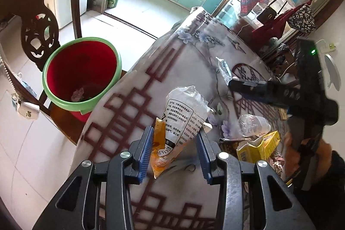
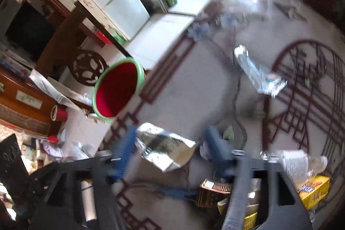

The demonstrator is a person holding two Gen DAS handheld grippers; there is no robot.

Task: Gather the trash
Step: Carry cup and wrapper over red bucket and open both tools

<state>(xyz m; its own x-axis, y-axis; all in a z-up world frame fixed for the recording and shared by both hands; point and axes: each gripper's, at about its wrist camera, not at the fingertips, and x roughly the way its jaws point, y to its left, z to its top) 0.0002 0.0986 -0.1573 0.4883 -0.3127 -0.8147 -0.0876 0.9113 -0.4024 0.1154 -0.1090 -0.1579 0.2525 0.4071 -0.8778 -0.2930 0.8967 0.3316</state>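
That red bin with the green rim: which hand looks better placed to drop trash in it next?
Probably the left. Its gripper has the snack bag between open fingers, with the bin nearby to its left. The right gripper is farther over the table.

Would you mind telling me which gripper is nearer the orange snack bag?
Left. The left gripper has its jaws open on either side of the orange snack bag; the right gripper is farther along the table, beyond the bag, near a small silver wrapper.
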